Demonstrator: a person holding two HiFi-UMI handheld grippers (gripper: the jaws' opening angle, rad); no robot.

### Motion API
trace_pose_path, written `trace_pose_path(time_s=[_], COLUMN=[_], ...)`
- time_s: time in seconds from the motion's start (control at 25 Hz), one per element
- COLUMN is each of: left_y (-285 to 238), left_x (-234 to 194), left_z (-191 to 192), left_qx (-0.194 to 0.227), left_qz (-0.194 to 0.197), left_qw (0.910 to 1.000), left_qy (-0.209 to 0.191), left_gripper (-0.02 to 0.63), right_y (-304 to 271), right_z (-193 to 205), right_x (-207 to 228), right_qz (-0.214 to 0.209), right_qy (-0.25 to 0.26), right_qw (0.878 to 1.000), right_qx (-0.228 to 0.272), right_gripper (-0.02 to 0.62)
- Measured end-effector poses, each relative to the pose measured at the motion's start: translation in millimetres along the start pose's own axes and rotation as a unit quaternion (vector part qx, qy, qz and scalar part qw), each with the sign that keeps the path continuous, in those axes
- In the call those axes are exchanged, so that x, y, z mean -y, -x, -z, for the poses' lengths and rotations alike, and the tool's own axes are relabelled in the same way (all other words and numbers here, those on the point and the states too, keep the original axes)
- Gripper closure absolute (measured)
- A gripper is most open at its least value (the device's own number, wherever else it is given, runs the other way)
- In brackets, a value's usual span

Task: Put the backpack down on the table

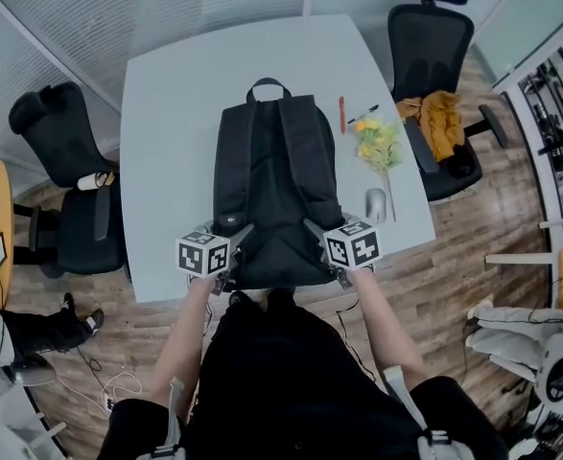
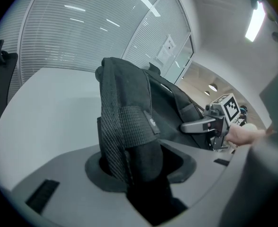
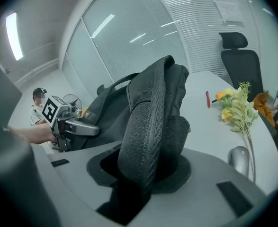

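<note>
Over table (image 1: 166, 113), left tongs (image 1: 237, 237), right tongs (image 1: 315, 228) clamp backpack (image 1: 271, 175).

Backpack (image 1: 273, 175) all black with a ribbed weave on its straps, table (image 1: 166, 113) pale grey. Black-and-white square markers on the left gripper (image 1: 238, 238) and right gripper (image 1: 315, 228). Yellow-and-green flowers (image 1: 379, 142), red pen (image 1: 341, 115), silver-grey mouse (image 1: 376, 204), mustard cloth (image 1: 439, 123), black chair (image 1: 430, 36).

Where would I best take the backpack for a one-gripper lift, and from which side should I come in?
Probably the carry loop at the top of the backpack, the end farthest from you. It arches off the bag and leaves a gap, so come from above at that far end, with one jaw through the gap and the jaws across the band.
</note>
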State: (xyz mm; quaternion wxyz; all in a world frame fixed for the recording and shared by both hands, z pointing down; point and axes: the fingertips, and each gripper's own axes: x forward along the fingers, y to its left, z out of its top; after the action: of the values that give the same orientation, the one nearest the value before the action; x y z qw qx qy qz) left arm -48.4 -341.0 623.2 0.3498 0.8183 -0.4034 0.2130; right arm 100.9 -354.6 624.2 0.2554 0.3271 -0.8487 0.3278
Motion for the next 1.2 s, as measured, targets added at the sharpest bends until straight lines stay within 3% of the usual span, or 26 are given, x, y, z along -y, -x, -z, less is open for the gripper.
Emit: trace_pose_path(time_s=[0.2,0.68,1.2], left_y=[-5,-19,-21], left_x=[-9,-31,-40], left_z=[5,20,22], left_qx=[-0.004,-0.011,-0.005], left_qz=[-0.007,-0.021,-0.021], left_qw=[1.0000,0.9995,0.9992], left_qy=[0.004,0.022,0.034], left_gripper=[0.409,0.335,0.307], right_y=[-6,-23,-29], right_z=[2,6,5], right_x=[5,26,29], right_qz=[0.002,0.030,0.028], right_qy=[-0.007,-0.023,-0.031], right_qw=[1.000,0.999,0.999], right_qx=[0.000,-0.007,-0.008], right_gripper=[0.429,0.287,0.262])
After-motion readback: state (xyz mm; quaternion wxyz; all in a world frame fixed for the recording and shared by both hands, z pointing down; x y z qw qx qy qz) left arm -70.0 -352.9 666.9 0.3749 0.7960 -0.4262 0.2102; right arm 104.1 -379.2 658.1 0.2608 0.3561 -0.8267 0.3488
